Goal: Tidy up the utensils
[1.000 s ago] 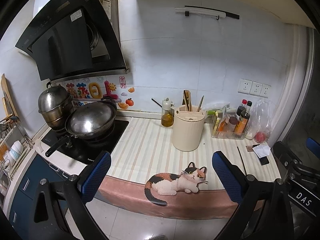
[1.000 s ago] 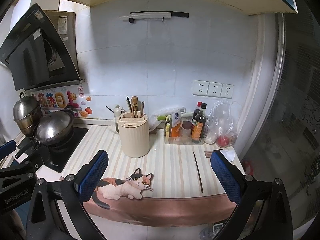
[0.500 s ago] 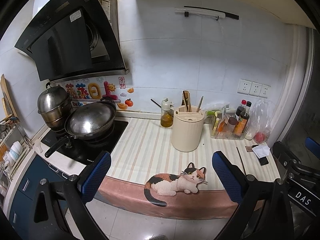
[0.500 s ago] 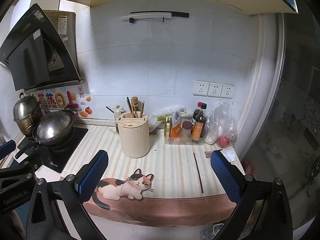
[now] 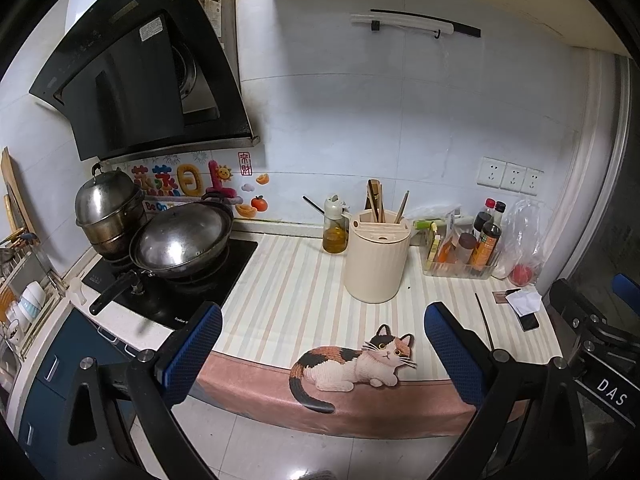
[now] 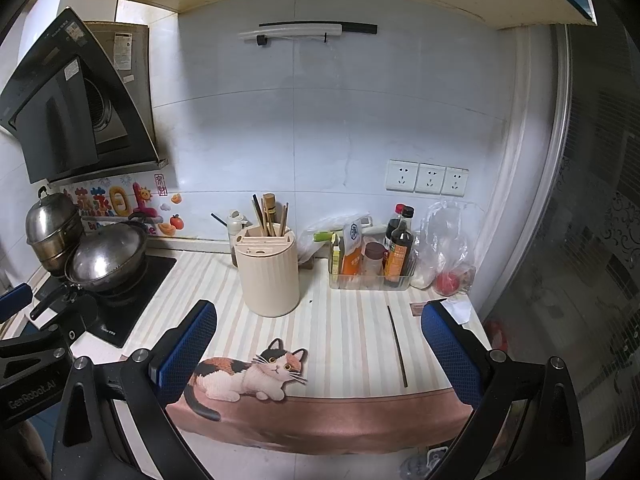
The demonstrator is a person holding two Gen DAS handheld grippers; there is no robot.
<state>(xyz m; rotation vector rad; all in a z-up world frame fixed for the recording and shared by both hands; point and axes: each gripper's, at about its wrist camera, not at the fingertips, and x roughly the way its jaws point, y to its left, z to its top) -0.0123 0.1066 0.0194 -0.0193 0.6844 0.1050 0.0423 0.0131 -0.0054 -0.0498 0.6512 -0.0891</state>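
A cream utensil holder (image 5: 378, 260) stands on the striped counter mat with several chopsticks upright in it; it also shows in the right wrist view (image 6: 272, 274). One dark chopstick (image 6: 397, 346) lies loose on the mat at the right, also seen in the left wrist view (image 5: 484, 320). My left gripper (image 5: 320, 356) is open and empty, held in front of the counter edge. My right gripper (image 6: 320, 352) is open and empty, also in front of the counter, with the loose chopstick just inside its right finger.
A stove with a wok (image 5: 182, 242) and a steel pot (image 5: 108, 208) is at the left. An oil bottle (image 5: 335, 228), a clear tray of sauce bottles (image 6: 372, 268), a plastic bag (image 6: 446, 248) and a phone (image 5: 528, 321) crowd the back and right.
Both views have shifted only very slightly. Nothing on the counter has moved and both grippers stay open.
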